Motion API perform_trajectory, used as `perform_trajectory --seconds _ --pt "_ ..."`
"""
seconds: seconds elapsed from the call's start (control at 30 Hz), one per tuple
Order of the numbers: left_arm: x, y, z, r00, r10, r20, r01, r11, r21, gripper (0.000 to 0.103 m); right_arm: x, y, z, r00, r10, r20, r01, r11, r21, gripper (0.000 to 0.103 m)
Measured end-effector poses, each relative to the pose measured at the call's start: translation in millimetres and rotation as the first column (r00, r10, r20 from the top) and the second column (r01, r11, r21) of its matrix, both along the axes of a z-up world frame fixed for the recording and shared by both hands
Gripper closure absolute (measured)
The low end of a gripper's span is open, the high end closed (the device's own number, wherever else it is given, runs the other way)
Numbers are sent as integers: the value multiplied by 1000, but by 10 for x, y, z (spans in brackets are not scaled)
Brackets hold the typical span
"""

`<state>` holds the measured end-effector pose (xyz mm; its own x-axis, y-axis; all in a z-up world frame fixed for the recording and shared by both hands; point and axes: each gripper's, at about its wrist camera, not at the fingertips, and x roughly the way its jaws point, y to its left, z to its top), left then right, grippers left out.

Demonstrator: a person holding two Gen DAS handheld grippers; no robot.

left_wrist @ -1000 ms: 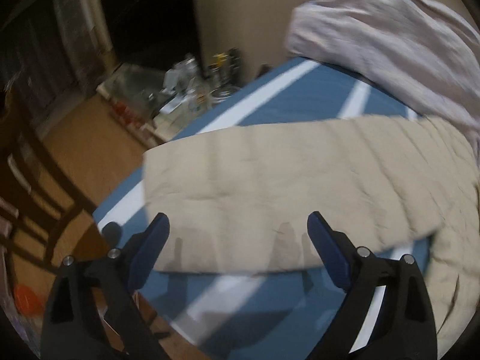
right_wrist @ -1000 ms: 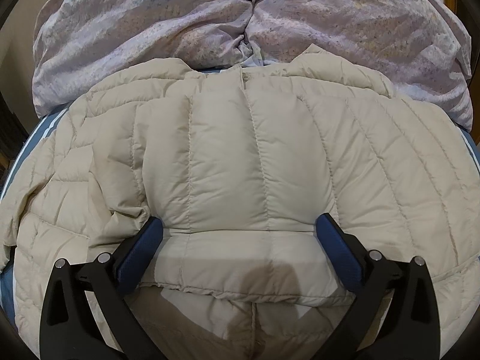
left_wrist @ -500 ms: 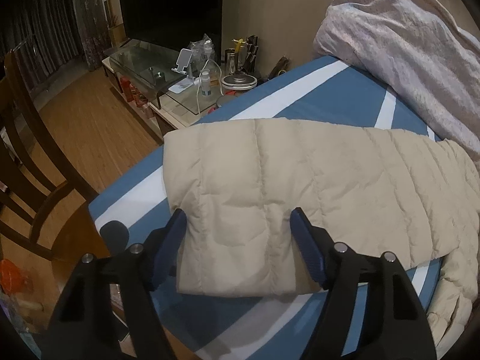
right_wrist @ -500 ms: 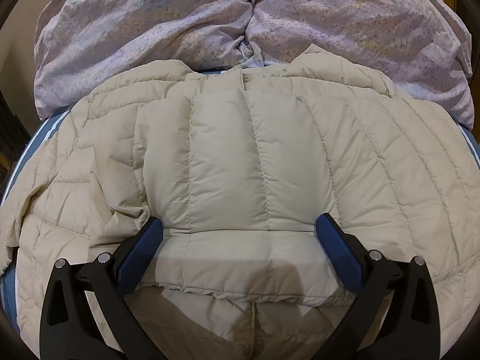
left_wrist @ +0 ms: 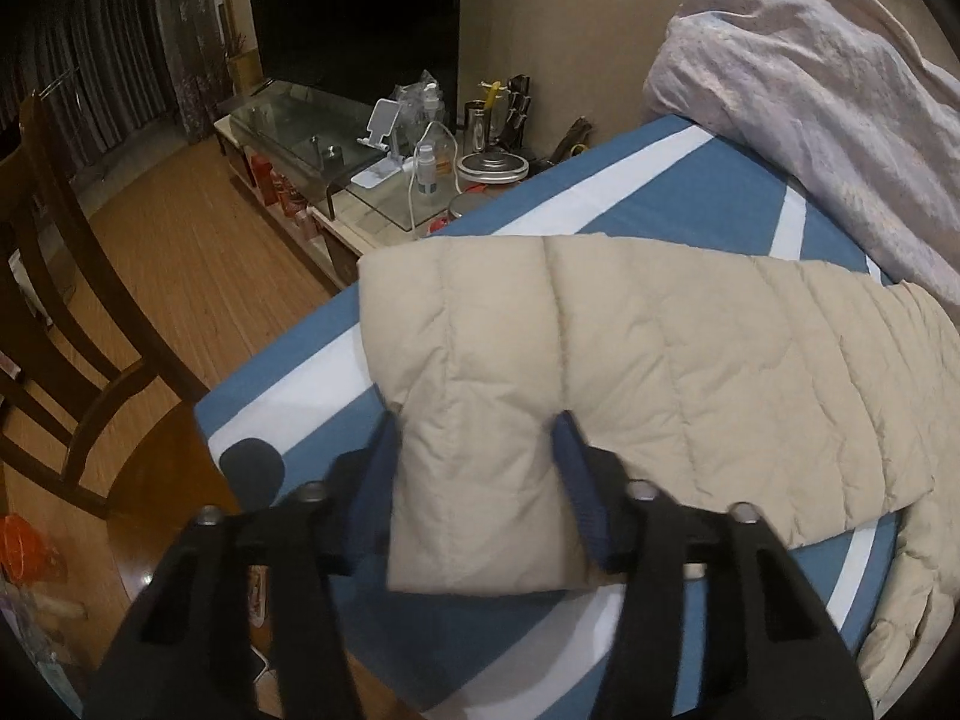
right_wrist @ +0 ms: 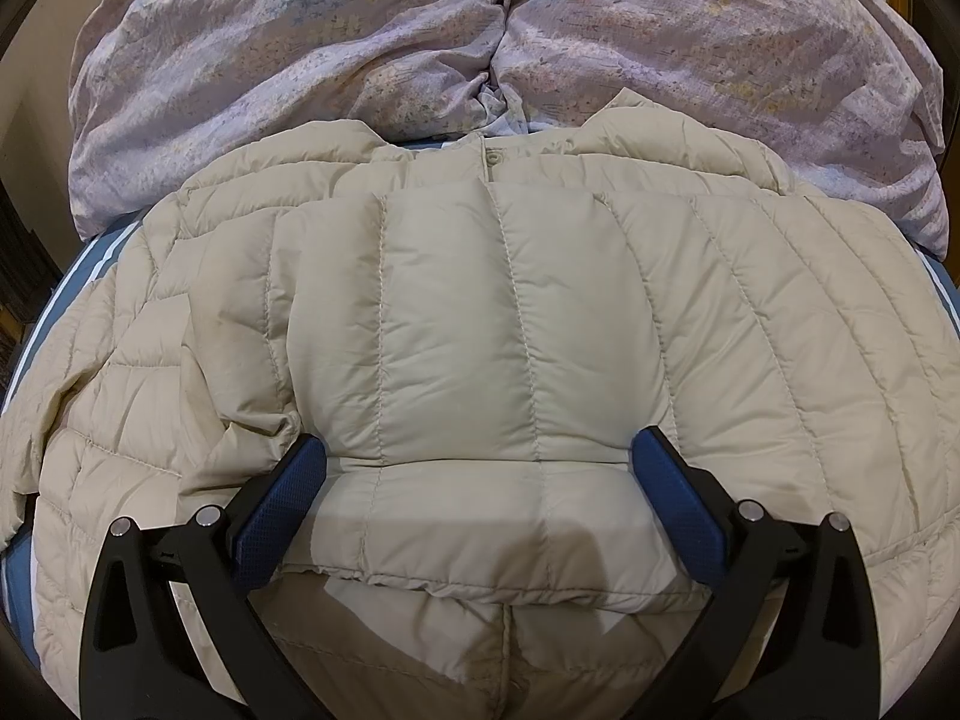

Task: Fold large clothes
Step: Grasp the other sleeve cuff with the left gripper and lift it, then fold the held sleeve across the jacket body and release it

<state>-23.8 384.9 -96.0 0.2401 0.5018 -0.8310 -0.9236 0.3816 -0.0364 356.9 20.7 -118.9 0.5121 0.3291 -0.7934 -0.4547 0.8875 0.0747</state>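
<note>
On the blue-and-white striped bed [left_wrist: 630, 192], the beige puffer jacket [right_wrist: 516, 324] lies spread; its sleeve [left_wrist: 600, 348] is pinched by the left hand-held gripper [left_wrist: 477, 450], while the right hand-held gripper [right_wrist: 480, 468] hovers wide above a folded panel, level, facing the lilac duvet [right_wrist: 420, 42].

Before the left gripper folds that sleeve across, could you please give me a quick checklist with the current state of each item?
1. Left gripper closed on the sleeve: ok, fabric pinched between its fingers.
2. Right gripper free of fabric: ok, open, with the folded sleeve between its fingers.
3. Other sleeve already folded onto the jacket: ok.
4. Jacket clear of the quilt: not ok, collar touches it.
5. Jacket fully on the bed: cannot tell.
</note>
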Motion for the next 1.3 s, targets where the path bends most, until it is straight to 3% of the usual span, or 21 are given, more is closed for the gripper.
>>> perform_trajectory --seconds 0.17,0.43,0.6,0.73,0.83,1.0,1.13,1.3 --pt "113 -54 22 1000 -11 4 11 1000 -3 92 0 -1 0 1000 0 0 0 1000 0 1" --pt "452 -188 193 998 -55 -24 56 998 36 99 0 -6 -2 1000 0 -1 0 1000 3 1" --pt "798 -365 523 989 -140 46 136 987 84 99 -1 -33 12 1000 -1 -3 1 1000 25 1" --pt "1050 -609 831 965 -231 121 216 968 124 99 -19 -15 36 1000 2 -4 -2 1000 -3 1" --pt "1283 -922 1157 923 -328 200 299 940 162 99 -24 -40 93 1000 8 -27 -8 1000 -2 1" --pt "1671 -1471 1457 842 -459 282 424 888 180 99 -27 -229 235 998 4 -66 0 999 55 1" --pt "2012 -1906 1490 776 -547 315 519 837 176 99 -41 -439 346 999 -19 -46 21 999 50 1" --pt "2504 -2489 1381 689 -650 323 641 753 149 99 -25 -758 388 998 -68 -20 68 998 15 1"
